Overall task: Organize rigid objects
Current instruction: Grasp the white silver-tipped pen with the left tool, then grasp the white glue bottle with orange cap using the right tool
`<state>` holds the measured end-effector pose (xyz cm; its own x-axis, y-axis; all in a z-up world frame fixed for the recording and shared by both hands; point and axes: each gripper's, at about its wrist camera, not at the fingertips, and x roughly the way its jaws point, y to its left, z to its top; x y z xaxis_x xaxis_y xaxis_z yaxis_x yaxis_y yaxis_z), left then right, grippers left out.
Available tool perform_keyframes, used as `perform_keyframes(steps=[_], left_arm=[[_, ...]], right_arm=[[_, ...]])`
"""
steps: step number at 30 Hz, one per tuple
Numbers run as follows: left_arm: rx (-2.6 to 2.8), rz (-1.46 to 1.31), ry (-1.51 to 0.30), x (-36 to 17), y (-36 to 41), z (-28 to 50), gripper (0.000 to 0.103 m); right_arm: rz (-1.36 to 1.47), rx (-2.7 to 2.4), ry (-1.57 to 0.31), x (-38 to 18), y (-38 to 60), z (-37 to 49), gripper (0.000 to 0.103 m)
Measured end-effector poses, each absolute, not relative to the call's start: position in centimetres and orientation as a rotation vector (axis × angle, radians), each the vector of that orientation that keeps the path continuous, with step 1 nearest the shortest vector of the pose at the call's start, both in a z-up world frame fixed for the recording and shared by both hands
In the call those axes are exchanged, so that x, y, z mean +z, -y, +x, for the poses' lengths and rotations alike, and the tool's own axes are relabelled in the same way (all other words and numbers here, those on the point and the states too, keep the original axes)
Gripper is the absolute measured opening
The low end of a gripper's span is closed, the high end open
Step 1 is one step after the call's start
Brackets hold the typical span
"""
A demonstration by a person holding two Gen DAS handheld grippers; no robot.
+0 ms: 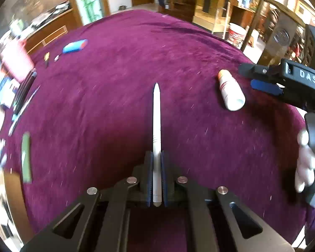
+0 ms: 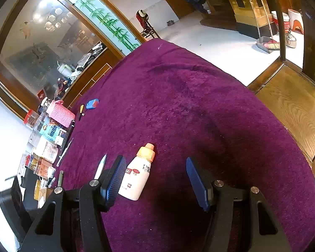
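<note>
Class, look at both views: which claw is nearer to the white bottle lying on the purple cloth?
Right. The right claw stands open around the white bottle, which lies near one of its pads. The left claw is off to the side, shut on a white pen.

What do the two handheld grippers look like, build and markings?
Both are black plastic with angular cut-out arms and round silver pivot screws. Fingers carry ribbed blue pads. The left gripper shows this up close; the right gripper matches. Seen from the left wrist, the right one's body bears white lettering "DAS" and a small green light. No cables or sleeves visible.
</note>
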<state>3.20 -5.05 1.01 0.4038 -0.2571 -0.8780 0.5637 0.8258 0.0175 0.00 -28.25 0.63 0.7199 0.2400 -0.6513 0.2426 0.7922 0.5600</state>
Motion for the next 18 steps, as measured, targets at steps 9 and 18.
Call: perform_keyframes(steps=[9,18], left_arm=[[-0.451,0.338,-0.943,0.9,6.4,4.1,0.030],[-0.464,0.159,-0.926,3.4,0.7,-0.2,0.007]], right_arm=[[0.640,0.002,-0.796,0.3,27.9,0.1,0.064],[0.617,0.002,-0.794,0.3,27.7,0.5,0.064]])
